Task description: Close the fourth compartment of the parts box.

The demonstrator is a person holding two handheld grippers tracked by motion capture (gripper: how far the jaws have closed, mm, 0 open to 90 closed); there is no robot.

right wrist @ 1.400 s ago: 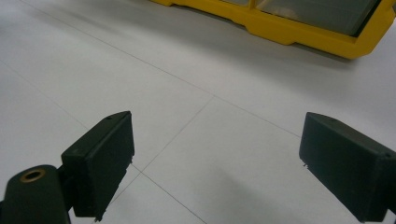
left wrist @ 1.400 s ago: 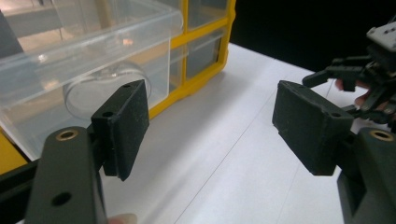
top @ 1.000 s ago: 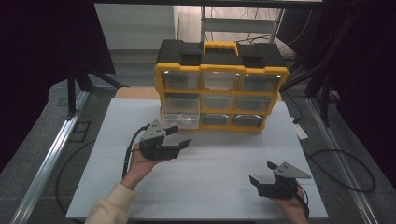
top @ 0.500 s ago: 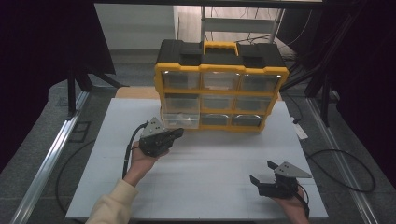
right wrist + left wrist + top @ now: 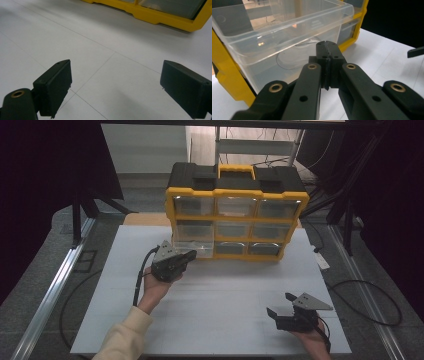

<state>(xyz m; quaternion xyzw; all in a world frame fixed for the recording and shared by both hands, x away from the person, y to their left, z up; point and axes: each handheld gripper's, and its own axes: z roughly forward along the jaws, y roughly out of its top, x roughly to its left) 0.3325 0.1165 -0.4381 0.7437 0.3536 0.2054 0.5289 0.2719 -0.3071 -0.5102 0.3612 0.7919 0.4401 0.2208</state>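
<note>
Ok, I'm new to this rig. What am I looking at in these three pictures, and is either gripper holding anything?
There is no robot arm here: a person holds a two-jaw gripper in each hand at a white table.

The high view looks down from above the person's side. The left gripper is at a yellow and black drawer cabinet standing at the far side of the table. The right gripper is near the front edge.

The other two pictures come from a camera riding on each gripper, looking along its black jaws.

In the left gripper view, the jaws have just closed together with nothing between them, right in front of a clear plastic drawer pulled partway out.

In the right gripper view, the jaws stand wide apart over bare table. Neither gripper holds anything.
</note>
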